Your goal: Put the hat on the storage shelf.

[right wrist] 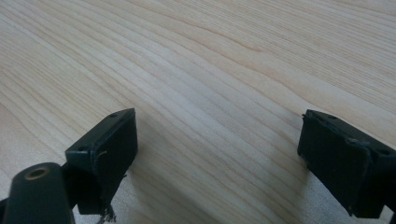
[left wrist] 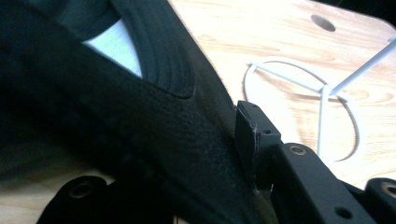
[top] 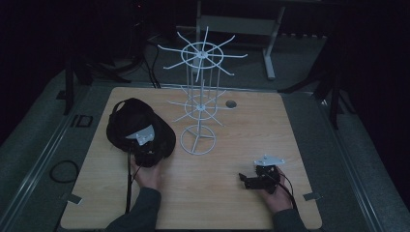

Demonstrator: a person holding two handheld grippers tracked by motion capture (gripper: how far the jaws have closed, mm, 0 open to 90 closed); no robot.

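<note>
A black cap [top: 135, 123] lies on the left of the wooden table [top: 241, 130]. My left gripper [top: 143, 145] reaches into its near edge. In the left gripper view the cap's [left wrist: 140, 140] brim runs between the jaws of my left gripper [left wrist: 177, 154]. One pad [left wrist: 245, 135] presses against the fabric and the other jaw is hidden under it. A white label [left wrist: 119, 46] shows inside the cap. My right gripper [top: 243, 180] rests low at the front right. In the right gripper view my right gripper [right wrist: 217, 149] stands open over bare wood.
A white wire rack [top: 199, 96] with spoke arms on two tiers stands mid-table, just right of the cap; its ring base [left wrist: 322, 88] lies close to the left gripper. A round hole [top: 231, 104] sits behind it. Cables trail to both hands.
</note>
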